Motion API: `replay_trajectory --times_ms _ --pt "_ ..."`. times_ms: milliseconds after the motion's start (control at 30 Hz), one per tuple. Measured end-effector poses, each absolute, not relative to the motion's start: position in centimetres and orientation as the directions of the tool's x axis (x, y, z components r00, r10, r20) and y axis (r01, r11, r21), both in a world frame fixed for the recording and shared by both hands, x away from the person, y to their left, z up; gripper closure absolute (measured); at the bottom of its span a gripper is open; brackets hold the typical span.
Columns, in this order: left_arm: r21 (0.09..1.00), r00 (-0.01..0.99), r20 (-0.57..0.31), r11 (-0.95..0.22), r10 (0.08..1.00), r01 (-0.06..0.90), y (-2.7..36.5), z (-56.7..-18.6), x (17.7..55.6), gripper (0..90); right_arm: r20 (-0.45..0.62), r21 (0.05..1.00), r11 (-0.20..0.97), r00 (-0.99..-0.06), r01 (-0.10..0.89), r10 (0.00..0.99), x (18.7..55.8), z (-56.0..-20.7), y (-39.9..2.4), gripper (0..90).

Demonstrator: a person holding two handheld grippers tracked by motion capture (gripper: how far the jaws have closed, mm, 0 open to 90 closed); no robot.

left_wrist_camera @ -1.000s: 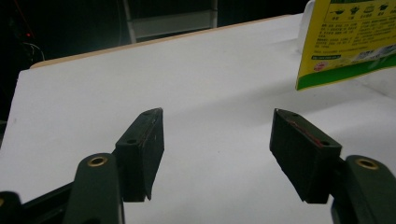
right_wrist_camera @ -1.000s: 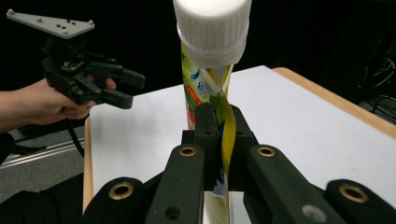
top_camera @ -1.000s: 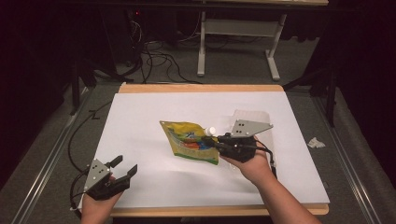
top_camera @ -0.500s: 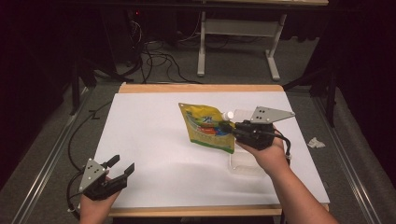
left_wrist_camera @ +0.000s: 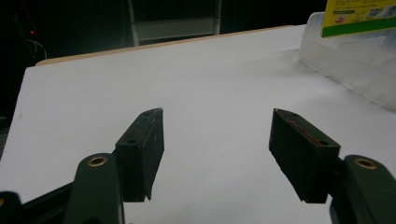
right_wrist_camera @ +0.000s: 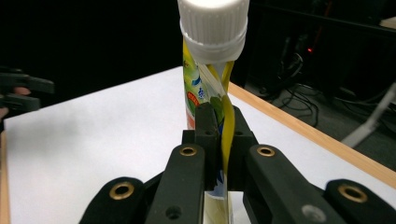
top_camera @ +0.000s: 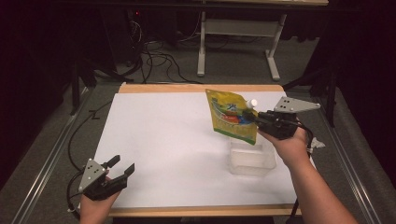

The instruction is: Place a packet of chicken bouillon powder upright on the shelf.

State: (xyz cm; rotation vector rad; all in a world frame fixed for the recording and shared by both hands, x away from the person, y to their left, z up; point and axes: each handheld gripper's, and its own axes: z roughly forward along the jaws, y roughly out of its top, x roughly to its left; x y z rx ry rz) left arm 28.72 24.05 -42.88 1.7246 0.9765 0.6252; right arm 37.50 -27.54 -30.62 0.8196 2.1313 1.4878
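One glossy yellow spouted pouch (top_camera: 232, 116) with a ribbed white cap hangs pinched in the right tool (top_camera: 250, 116), above a clear, thin-walled plastic tub (top_camera: 252, 159). Wide-jawed, the left tool (top_camera: 122, 169) rests near the matte white desk's (top_camera: 163, 135) near edge, well apart.

The pouch (top_camera: 232, 117) hangs above the container (top_camera: 252, 158) (right side of the table (top_camera: 163, 140)).
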Motion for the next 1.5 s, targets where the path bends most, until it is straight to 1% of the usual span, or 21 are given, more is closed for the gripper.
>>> replay_trajectory --times_ms 200,467,833,1500 --pt "0.934 0.544 -0.042 -0.16 0.838 0.319 23.8 -43.0 28.8 36.2 0.012 0.939 0.234 -0.707 0.25 0.708 38.0 -31.1 -29.8 88.4" --pt "0.936 0.548 -0.038 -0.162 0.836 0.313 23.7 -43.0 28.7 37.3 0.033 0.937 0.213 -0.675 0.277 0.737 38.6 -31.8 -31.3 88.5" --pt "0.934 0.547 -0.04 -0.163 0.836 0.318 23.8 -43.1 28.8 37.5 0.031 0.941 0.195 -0.643 0.277 0.765 39.4 -32.0 -32.9 88.5" --pt "0.935 0.544 -0.049 -0.154 0.837 0.32 24.1 -43.1 28.7 38.0 0.046 0.936 0.179 -0.613 0.302 0.789 41.7 -32.5 -33.4 88.6"
